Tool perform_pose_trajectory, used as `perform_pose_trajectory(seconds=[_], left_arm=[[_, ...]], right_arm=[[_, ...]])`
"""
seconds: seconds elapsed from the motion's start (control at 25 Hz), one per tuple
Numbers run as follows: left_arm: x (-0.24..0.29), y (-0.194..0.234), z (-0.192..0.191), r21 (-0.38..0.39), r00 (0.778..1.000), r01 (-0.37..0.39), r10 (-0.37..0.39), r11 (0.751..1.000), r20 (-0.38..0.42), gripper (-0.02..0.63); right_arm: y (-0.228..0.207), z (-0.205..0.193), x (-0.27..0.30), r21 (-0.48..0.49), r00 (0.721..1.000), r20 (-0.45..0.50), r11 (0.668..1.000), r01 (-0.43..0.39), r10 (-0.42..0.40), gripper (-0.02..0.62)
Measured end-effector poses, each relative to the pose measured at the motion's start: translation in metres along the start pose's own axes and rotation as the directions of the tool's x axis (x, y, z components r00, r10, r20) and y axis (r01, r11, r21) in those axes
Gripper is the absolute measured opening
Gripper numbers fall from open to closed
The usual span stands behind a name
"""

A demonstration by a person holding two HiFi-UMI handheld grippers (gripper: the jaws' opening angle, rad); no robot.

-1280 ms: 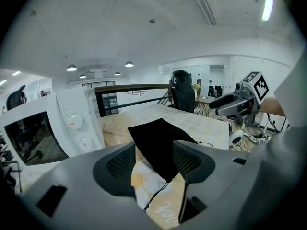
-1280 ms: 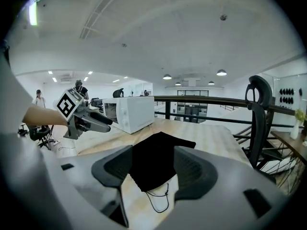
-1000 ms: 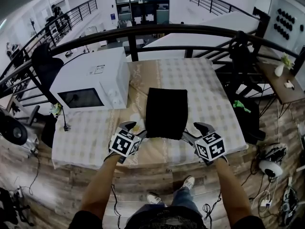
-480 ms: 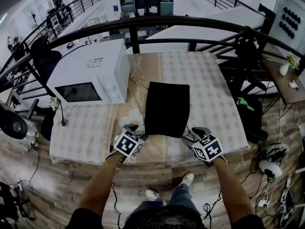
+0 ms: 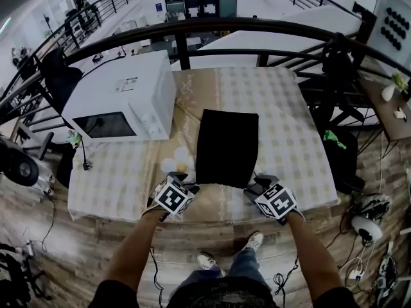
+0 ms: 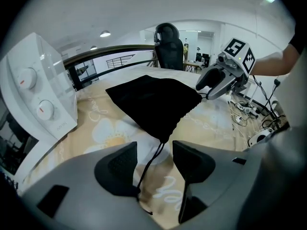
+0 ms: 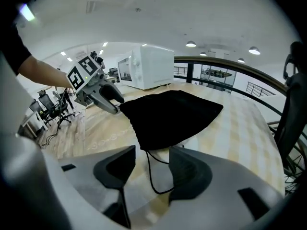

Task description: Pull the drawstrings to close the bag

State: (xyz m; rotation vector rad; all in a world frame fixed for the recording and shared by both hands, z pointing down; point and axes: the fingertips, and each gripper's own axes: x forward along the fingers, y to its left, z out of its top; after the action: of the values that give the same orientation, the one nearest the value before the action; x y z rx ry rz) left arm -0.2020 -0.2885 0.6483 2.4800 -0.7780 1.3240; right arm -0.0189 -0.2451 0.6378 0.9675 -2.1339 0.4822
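Note:
A flat black drawstring bag (image 5: 226,147) lies on the patterned tablecloth, its mouth toward me. My left gripper (image 5: 183,180) is at the bag's near left corner. In the left gripper view the left gripper (image 6: 154,156) is open, and a thin black drawstring (image 6: 148,163) runs between its jaws without being pinched. At the near right corner is my right gripper (image 5: 254,184). The right gripper view shows the right gripper (image 7: 151,161) with its jaws closing around a loop of drawstring (image 7: 149,174); the pads do not press on it.
A white microwave (image 5: 125,104) stands on the table's left half, close to the bag. The table's front edge (image 5: 218,218) is just under both grippers. A dark railing (image 5: 212,27) runs behind the table, with a black chair (image 6: 170,44) beyond it.
Both grippers have edged forward and inward to the bag's near corners. The bag has not moved.

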Motion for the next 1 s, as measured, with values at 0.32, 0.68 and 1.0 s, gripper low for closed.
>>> perform_pose_trajectory(seconds=[0.32, 0.68, 1.0], left_arm=[[0.006, 0.002, -0.007, 0.054, 0.998, 0.027, -0.024, 0.998, -0.05, 0.24], [0.008, -0.01, -0.006, 0.095, 0.992, 0.108, -0.101, 0.99, -0.072, 0.168], [0.01, -0.013, -0.007, 0.038, 0.987, 0.14, -0.136, 0.989, -0.086, 0.127]], right_arm=[[0.0, -0.009, 0.011, -0.035, 0.999, -0.042, 0.999, -0.025, 0.023, 0.202], [0.005, -0.01, 0.018, -0.07, 0.996, -0.068, 0.995, -0.067, 0.062, 0.153], [0.006, -0.011, 0.018, -0.043, 0.996, -0.072, 0.997, -0.056, 0.053, 0.126]])
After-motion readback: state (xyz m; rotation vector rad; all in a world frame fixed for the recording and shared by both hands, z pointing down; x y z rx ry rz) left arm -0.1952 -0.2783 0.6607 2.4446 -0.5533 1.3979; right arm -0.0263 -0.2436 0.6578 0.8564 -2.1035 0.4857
